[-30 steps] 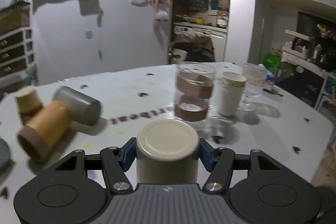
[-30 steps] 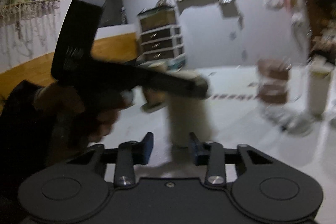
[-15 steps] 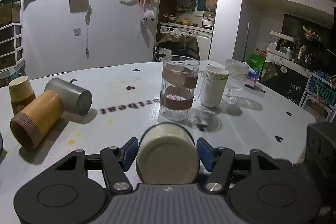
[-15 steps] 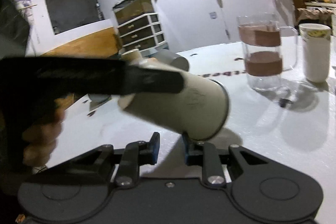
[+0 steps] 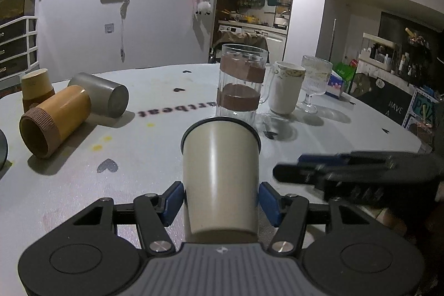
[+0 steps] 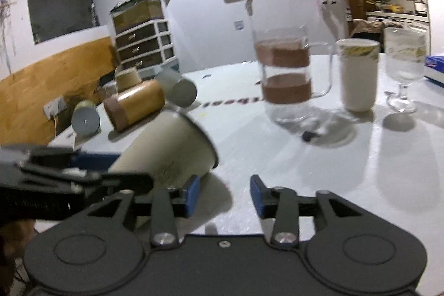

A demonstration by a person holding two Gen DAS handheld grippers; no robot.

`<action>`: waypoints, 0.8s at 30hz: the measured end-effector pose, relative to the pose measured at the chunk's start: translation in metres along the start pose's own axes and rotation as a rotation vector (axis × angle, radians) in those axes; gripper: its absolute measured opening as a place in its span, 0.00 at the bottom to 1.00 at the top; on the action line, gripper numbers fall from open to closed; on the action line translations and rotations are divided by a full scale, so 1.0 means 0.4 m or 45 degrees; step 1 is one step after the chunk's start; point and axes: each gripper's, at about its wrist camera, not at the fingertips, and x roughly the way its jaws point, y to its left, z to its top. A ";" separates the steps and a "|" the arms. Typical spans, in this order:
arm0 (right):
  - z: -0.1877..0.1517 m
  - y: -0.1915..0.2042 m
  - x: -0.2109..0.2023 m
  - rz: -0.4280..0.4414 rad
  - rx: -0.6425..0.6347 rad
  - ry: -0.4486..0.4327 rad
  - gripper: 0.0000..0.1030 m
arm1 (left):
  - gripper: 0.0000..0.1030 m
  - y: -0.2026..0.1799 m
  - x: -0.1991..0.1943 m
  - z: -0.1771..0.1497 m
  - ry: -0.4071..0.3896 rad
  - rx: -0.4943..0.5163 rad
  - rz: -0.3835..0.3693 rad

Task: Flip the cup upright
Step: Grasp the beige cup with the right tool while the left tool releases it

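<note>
My left gripper [image 5: 220,200] is shut on a cream cup with a dark rim [image 5: 220,171]. The cup points away from the camera, mouth forward, tilted over the white table [image 5: 155,157]. In the right wrist view the same cup [image 6: 169,146] leans with its mouth up and to the right, held by the left gripper at the lower left. My right gripper [image 6: 224,194] is open and empty, just right of the cup. It shows in the left wrist view as a dark blurred shape [image 5: 347,171] at the right.
A bamboo cup [image 5: 54,119] and a grey cup [image 5: 102,97] lie on their sides at the left, by a small brown cup [image 5: 36,88]. A glass mug with brown bands [image 5: 241,83], a white cup [image 5: 287,90] and a stemmed glass [image 5: 315,82] stand behind.
My left gripper has rotated the cup from bottom-up, through lying bottom toward the camera, to mouth pointing away. My right gripper has opened and drawn back from the cup.
</note>
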 end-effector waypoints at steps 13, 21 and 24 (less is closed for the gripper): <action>0.081 -0.044 0.084 0.258 0.546 0.244 0.75 | 0.58 -0.019 -0.016 -0.014 -0.008 0.012 0.018; 0.078 -0.050 0.152 0.293 0.744 0.383 0.76 | 0.58 -0.028 -0.026 -0.023 -0.008 0.038 0.006; 0.083 -0.045 0.156 0.296 0.731 0.400 0.75 | 0.58 -0.023 -0.024 -0.023 -0.010 0.025 0.005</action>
